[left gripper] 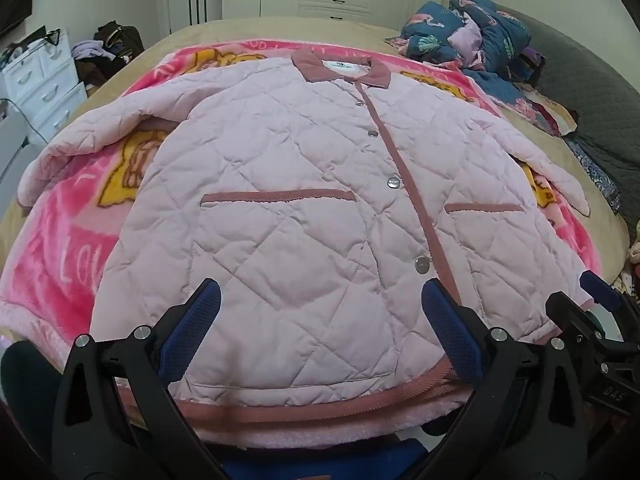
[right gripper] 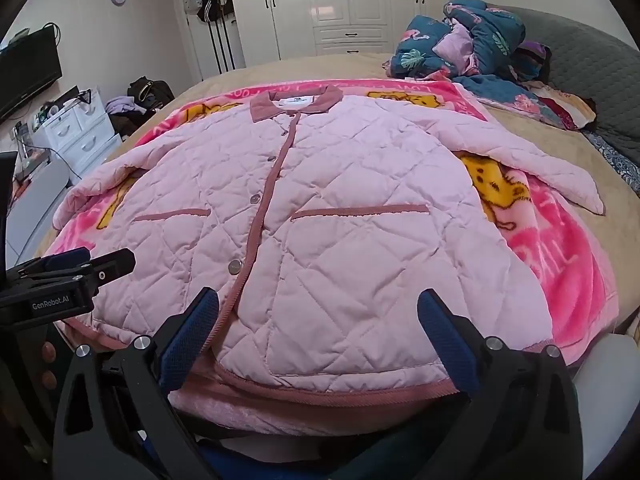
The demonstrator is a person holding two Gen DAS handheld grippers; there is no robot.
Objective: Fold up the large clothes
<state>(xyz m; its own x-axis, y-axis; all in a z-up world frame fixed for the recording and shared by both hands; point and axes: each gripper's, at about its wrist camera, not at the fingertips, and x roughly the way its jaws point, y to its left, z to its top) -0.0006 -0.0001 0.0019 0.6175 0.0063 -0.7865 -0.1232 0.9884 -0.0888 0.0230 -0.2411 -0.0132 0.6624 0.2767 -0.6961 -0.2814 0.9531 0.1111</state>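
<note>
A pale pink quilted jacket (left gripper: pixel 304 184) (right gripper: pixel 328 208) lies flat and buttoned, front up, on a bright pink cartoon blanket (left gripper: pixel 60 248) (right gripper: pixel 568 256), collar far, hem near. Both sleeves spread out to the sides. My left gripper (left gripper: pixel 320 296) hovers open above the hem, left of the button placket, with nothing between its fingers. My right gripper (right gripper: pixel 318 300) hangs open over the hem on the right side of the placket, also holding nothing. The right gripper's black frame (left gripper: pixel 592 320) shows at the right edge of the left wrist view; the left one (right gripper: pixel 72 276) appears at the left of the right wrist view.
The blanket covers a beige bed (right gripper: pixel 560 136). A heap of blue patterned bedding (left gripper: pixel 476 36) (right gripper: pixel 464 44) lies at the far right by a grey headboard (right gripper: pixel 592 72). White drawers (left gripper: pixel 40 76) (right gripper: pixel 80 132) and bags stand left of the bed; white wardrobes (right gripper: pixel 344 4) line the back wall.
</note>
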